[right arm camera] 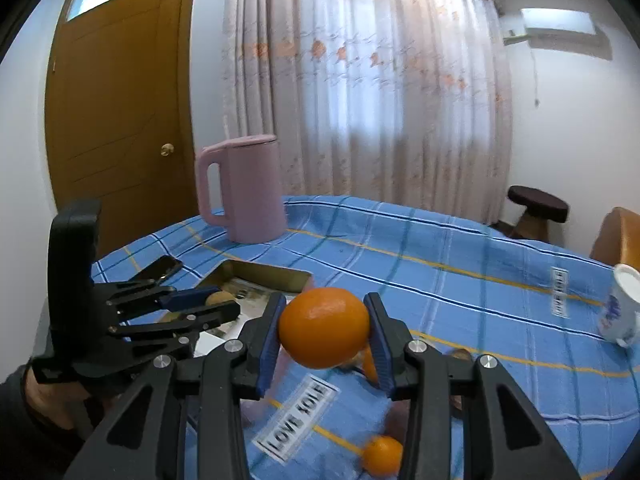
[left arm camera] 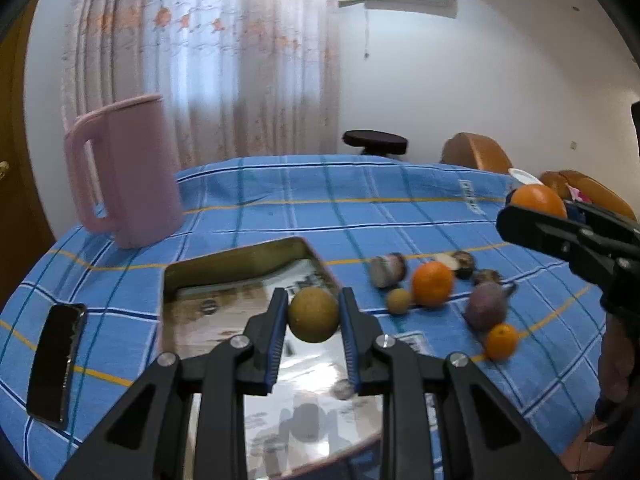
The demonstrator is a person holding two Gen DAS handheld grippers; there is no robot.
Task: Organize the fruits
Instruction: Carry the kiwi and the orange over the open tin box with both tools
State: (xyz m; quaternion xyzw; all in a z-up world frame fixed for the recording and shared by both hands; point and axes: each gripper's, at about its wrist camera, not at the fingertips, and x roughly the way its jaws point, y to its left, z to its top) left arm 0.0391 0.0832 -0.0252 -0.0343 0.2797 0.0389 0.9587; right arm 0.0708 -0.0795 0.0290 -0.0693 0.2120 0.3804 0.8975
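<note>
My left gripper (left arm camera: pixel 313 312) is shut on a small brown round fruit (left arm camera: pixel 313 314) and holds it above the shiny metal tray (left arm camera: pixel 240 256). My right gripper (right arm camera: pixel 325 326) is shut on a large orange (right arm camera: pixel 323 326), held above the blue checked tablecloth; it also shows in the left wrist view (left arm camera: pixel 538 200). On the cloth right of the tray lie an orange (left arm camera: pixel 433 283), a small brown fruit (left arm camera: pixel 399 301), a purple fruit (left arm camera: pixel 486 305), a small orange (left arm camera: pixel 501 341) and some dark cut fruits (left arm camera: pixel 387 269). The left gripper shows in the right wrist view (right arm camera: pixel 208 300).
A pink jug (left arm camera: pixel 128 172) stands at the table's back left. A black phone (left arm camera: pixel 56 362) lies left of the tray. A white mug (right arm camera: pixel 620 306) lies on its side at the right. A stool (right arm camera: pixel 536 208) and chairs (left arm camera: pixel 476 154) stand beyond the table.
</note>
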